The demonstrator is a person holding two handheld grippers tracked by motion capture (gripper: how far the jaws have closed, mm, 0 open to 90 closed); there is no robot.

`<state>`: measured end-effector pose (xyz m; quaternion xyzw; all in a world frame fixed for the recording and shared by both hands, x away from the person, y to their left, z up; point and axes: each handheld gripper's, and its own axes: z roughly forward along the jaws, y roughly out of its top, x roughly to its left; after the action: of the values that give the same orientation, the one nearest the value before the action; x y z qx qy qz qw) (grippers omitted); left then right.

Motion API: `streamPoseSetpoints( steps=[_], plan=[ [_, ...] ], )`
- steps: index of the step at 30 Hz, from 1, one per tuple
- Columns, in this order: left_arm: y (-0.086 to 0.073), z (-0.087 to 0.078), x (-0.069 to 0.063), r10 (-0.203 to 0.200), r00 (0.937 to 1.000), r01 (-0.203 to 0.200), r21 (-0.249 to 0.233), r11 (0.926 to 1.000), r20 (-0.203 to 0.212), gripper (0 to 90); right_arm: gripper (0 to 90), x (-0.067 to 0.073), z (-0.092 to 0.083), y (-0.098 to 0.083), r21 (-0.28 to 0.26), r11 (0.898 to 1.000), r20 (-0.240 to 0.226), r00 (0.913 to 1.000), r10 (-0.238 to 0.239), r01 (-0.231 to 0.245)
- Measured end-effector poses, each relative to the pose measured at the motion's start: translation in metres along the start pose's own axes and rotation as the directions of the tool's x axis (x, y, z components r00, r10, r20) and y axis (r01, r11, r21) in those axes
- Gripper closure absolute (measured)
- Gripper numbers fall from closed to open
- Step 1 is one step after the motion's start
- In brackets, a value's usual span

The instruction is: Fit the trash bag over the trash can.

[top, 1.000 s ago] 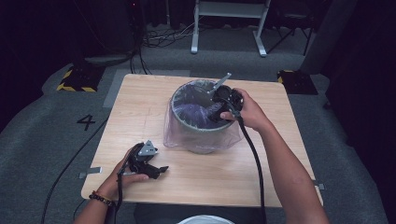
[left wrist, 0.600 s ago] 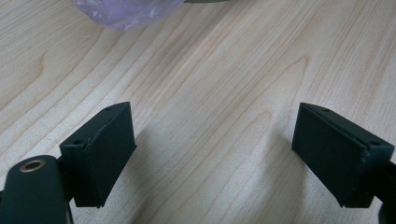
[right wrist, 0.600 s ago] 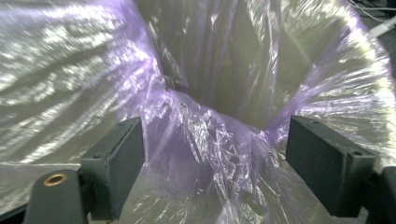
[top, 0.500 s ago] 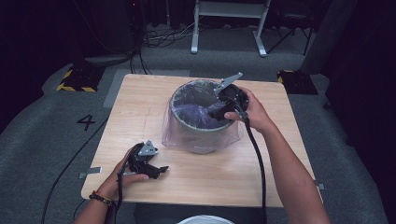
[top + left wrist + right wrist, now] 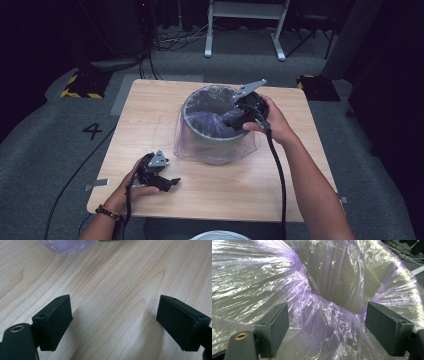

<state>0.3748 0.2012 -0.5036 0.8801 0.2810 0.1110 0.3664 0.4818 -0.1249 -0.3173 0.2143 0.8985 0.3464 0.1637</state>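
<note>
High view: bin [image 5: 215, 135], lined with purple bag [image 5: 210, 117], is set mid-desk [image 5: 150, 115]; right hand-held gripper [image 5: 235, 121] is held inside its rim.
Left gripper view: left hand-held gripper [image 5: 113, 322], jaws apart, is rested on desk.
Right gripper view: jaws apart over bag folds, nothing clamped.

High view overlooks the table [image 5: 150, 115]; both gripper views sit close.

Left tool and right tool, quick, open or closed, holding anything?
Left tool: open, holding nothing, low over the table.
Right tool: open, inside the bin's purple bag, gripping nothing.
</note>
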Motion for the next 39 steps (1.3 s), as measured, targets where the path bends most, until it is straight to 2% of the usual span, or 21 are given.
streamPoseSetpoints(
  steps=[7,13,16,22,27,39],
  plan=[
    [0.000,0.000,0.000,0.000,1.0000,0.000,0.000,1.0000,0.000,13.0,19.0,0.002,-0.009,-0.002,-0.034,0.999,-0.008,0.9999,-0.006,0.006],
    [0.000,0.000,0.000,-0.001,1.0000,0.001,-0.001,1.0000,0.001,13.0,19.0,0.001,-0.021,-0.004,-0.056,0.998,0.004,0.9999,-0.013,0.013],
    [0.000,0.000,0.000,0.000,1.0000,0.000,0.000,1.0000,0.001,13.0,19.0,-0.001,-0.029,-0.007,-0.081,0.997,-0.006,1.0000,-0.003,0.003],
    [0.000,0.000,0.000,0.001,1.0000,-0.001,-0.001,1.0000,0.004,13.0,19.8,-0.002,-0.039,-0.013,-0.098,0.995,0.011,0.9999,0.006,-0.004],
    [0.000,0.000,0.000,0.003,1.0000,-0.003,-0.001,1.0000,0.003,13.0,21.0,-0.002,-0.049,-0.018,-0.130,0.991,0.004,1.0000,0.008,-0.007],
    [0.000,0.000,0.000,0.002,1.0000,-0.002,-0.001,1.0000,0.004,13.0,20.6,0.003,-0.063,-0.031,-0.126,0.991,0.054,0.9979,-0.036,0.043]
  ],
)
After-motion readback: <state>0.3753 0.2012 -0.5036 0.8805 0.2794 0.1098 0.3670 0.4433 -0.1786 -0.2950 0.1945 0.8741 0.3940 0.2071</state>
